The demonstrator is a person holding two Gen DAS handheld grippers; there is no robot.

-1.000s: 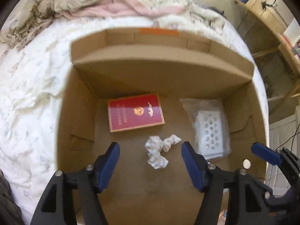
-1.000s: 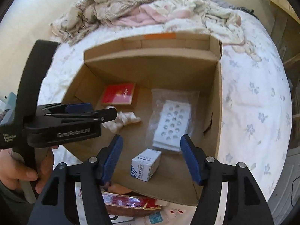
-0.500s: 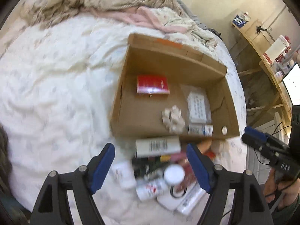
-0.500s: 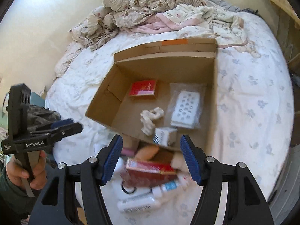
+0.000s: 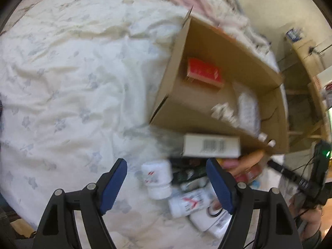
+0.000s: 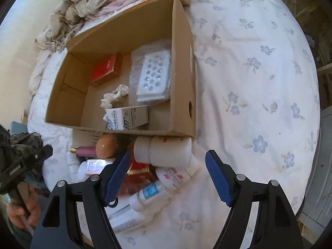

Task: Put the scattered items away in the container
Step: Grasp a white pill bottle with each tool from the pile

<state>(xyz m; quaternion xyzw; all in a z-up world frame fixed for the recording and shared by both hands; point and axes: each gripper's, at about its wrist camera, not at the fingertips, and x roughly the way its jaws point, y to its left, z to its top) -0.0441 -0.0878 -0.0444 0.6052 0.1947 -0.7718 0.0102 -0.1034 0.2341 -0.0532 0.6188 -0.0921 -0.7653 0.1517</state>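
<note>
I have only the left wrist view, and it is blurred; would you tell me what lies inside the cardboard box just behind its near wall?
Observer: A small white carton with blue print lies on its side there, inside the cardboard box, next to the crumpled tissue.
Operator: Thank you. Is the right gripper holding anything?
Observer: No, the right gripper is open and empty, outside the box.
Operator: What lies between its fingers in its own view?
Observer: A large white bottle, on its side just outside the box's near wall.
</note>
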